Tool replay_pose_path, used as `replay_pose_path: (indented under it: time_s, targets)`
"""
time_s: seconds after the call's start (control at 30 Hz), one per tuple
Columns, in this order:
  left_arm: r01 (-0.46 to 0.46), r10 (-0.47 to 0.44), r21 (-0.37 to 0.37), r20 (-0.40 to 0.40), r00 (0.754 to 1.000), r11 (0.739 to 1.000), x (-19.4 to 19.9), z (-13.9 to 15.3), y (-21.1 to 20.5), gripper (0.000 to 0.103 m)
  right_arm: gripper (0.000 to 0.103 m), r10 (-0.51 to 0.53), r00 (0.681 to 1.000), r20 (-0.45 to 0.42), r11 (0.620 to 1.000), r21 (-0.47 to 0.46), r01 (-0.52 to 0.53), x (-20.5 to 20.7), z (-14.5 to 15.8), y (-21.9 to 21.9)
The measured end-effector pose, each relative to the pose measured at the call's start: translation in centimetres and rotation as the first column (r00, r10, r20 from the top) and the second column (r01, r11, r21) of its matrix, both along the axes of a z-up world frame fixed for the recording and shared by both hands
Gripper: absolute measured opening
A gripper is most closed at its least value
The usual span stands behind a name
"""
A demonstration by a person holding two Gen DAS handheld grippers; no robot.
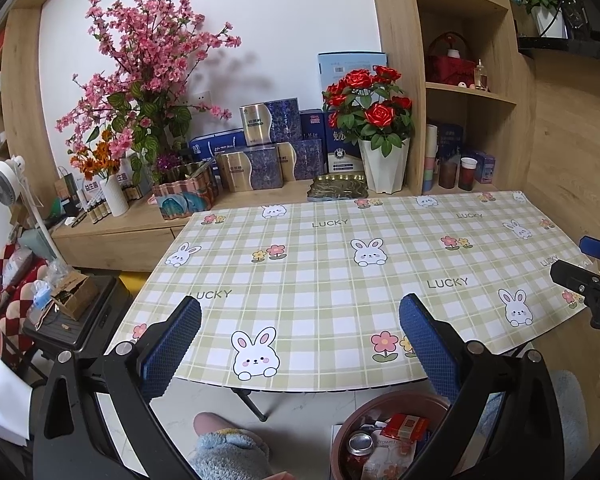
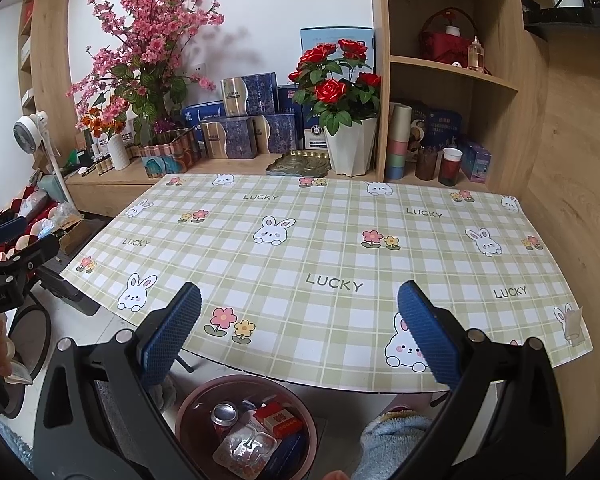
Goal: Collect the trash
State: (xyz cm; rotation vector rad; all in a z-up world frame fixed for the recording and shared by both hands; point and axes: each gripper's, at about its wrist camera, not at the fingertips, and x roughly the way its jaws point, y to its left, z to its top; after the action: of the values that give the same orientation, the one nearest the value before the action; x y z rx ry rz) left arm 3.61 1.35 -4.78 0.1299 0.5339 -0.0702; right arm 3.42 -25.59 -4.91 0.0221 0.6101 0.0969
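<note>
A round brown trash bin (image 2: 188,408) stands on the floor below the table's front edge; it also shows in the left wrist view (image 1: 340,436). It holds a red can (image 2: 225,415), a red packet (image 2: 279,420) and a clear plastic pack (image 2: 246,448). My left gripper (image 1: 300,344) is open and empty above the table's front edge. My right gripper (image 2: 300,336) is open and empty above the front edge, over the bin. The checked bunny tablecloth (image 2: 320,248) covers the table (image 1: 320,264).
A wooden ledge behind the table holds a white pot of red roses (image 2: 350,148), pink blossoms (image 2: 152,48), blue boxes (image 2: 252,128) and a metal tray (image 2: 300,162). Shelves (image 2: 452,72) with cups stand right. A fan (image 2: 30,130) and clutter lie left.
</note>
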Motion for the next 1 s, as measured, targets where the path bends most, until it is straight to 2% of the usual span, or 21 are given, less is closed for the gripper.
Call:
replay_pose_path:
  time_s: [0.37, 0.5, 1.0]
  targets:
    - [0.007, -0.007, -0.013, 0.001, 1.000, 1.000, -0.2, -0.3, 0.4, 0.097, 0.097, 0.015, 1.000, -0.007, 1.000, -0.007, -0.015, 0.3, 0.0, 0.7]
    - [-0.026, 0.026, -0.001, 0.029, 0.999, 1.000, -0.4, -0.1, 0.5, 0.097, 0.097, 0.023, 1.000, -0.009, 1.000, -0.010, -0.023, 0.4, 0.0, 0.9]
    - [-0.021, 0.022, -0.011, 0.016, 1.000, 1.000, -0.3, 0.1, 0.6, 0.097, 0.097, 0.025, 1.000, -0.008, 1.000, -0.012, -0.025, 0.4, 0.0, 1.0]
